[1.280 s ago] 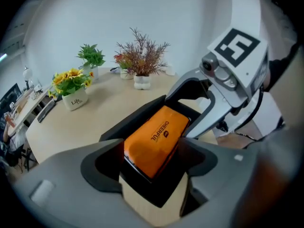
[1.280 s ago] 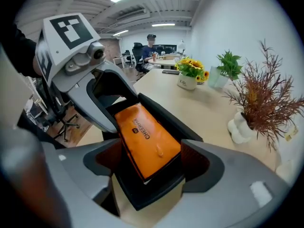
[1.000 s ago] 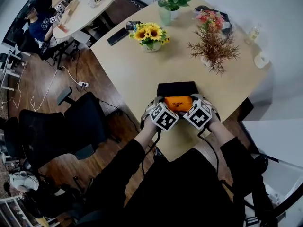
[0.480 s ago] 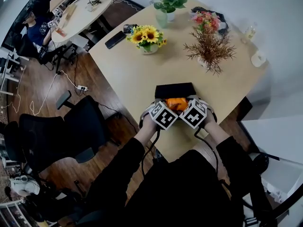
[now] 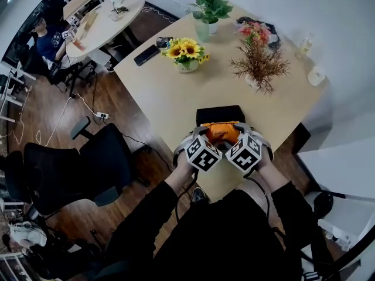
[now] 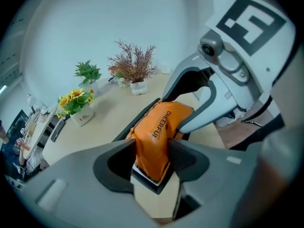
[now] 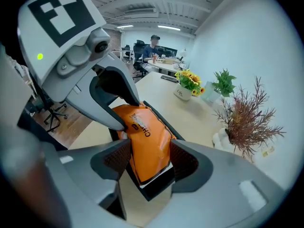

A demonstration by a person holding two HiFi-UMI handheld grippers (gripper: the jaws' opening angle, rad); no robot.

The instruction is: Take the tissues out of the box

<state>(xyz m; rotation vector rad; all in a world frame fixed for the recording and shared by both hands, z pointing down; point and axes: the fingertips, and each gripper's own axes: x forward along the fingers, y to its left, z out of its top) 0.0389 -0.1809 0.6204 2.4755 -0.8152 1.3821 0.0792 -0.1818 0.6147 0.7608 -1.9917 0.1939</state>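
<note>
An orange tissue pack [image 5: 221, 131] sits in a shallow black box [image 5: 220, 113] near the front edge of the beige table [image 5: 176, 92]. My left gripper [image 5: 203, 133] comes in from the left end. In the left gripper view its jaws [image 6: 151, 160] are closing and the pads pinch the pack [image 6: 159, 127], which bulges up out of the box [image 6: 158, 189]. My right gripper [image 5: 240, 133] meets it from the other end. In the right gripper view its jaws [image 7: 149, 158] are also closing, and both pads press the sides of the pack [image 7: 147, 132] above the box [image 7: 153, 188].
Farther back on the table stand a sunflower pot [image 5: 186, 44], a green plant [image 5: 211, 7], a dried red-brown plant [image 5: 259, 63] and a dark phone [image 5: 146, 54]. A black office chair [image 5: 76, 163] is at the left. A person sits at a round table [image 5: 105, 10] beyond.
Both grippers' jaws have closed in on the ends of the orange pack. The pack lay flat in the box and is now squeezed and bulging upward.
</note>
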